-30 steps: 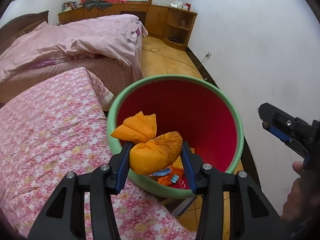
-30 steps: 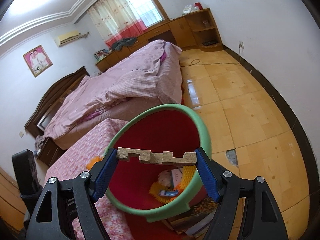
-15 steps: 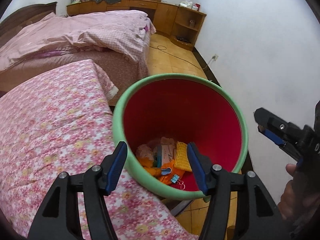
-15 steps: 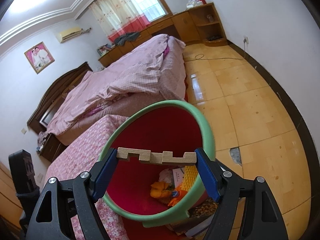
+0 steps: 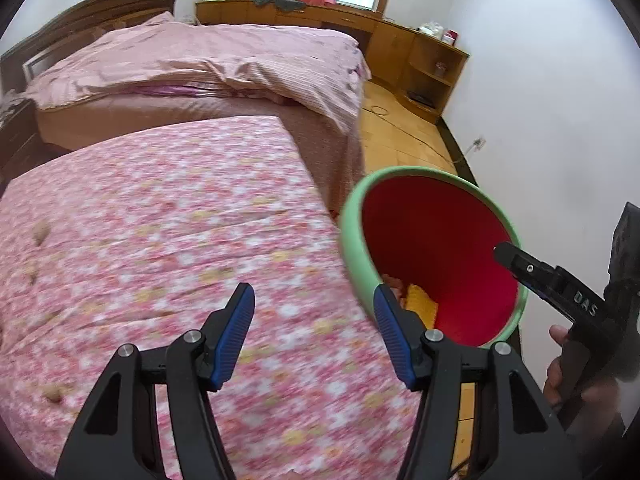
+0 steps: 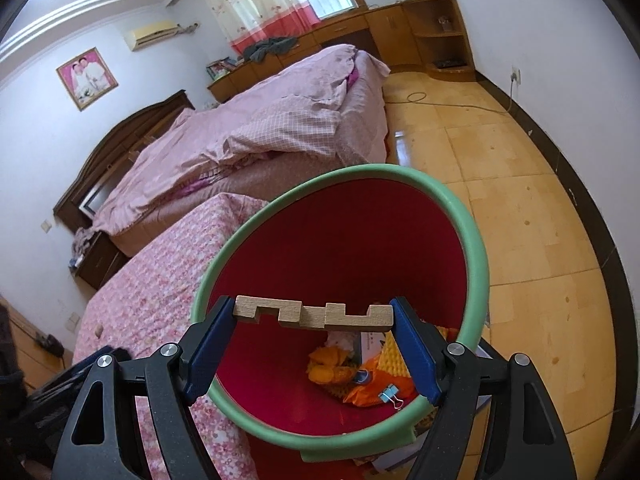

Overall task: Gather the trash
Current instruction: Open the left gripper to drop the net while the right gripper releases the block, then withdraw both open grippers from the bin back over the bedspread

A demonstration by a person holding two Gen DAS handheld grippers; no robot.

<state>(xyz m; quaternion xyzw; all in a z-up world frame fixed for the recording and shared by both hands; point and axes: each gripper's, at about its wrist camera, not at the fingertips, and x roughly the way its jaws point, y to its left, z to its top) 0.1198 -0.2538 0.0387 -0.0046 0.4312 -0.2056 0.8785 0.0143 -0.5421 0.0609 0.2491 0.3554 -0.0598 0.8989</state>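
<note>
A red bin with a green rim (image 5: pixel 352 216) (image 6: pixel 476 248) stands at the edge of the pink floral surface (image 5: pixel 160 232). My right gripper (image 6: pixel 314 316) is shut on a notched wooden piece (image 6: pixel 312 314) and holds it over the bin's mouth. Inside the bin lie an orange bag (image 6: pixel 328 364), yellow foam (image 6: pixel 394 354), a blue binder clip (image 6: pixel 390 394) and papers. My left gripper (image 5: pixel 314 324) is open and empty over the floral surface, left of the bin. The right gripper also shows in the left wrist view (image 5: pixel 532 272).
A bed with a pink quilt (image 5: pixel 208 60) (image 6: pixel 260 128) lies beyond the floral surface. Wooden cabinets (image 5: pixel 404 48) line the far wall. A tiled floor (image 6: pixel 520 208) with a cable runs to the right of the bin. Small brown bits (image 5: pixel 40 232) lie on the floral surface.
My left gripper opened and dropped the orange bag into the bin, then swung left over the floral surface. My right gripper kept holding the wooden piece over the bin.
</note>
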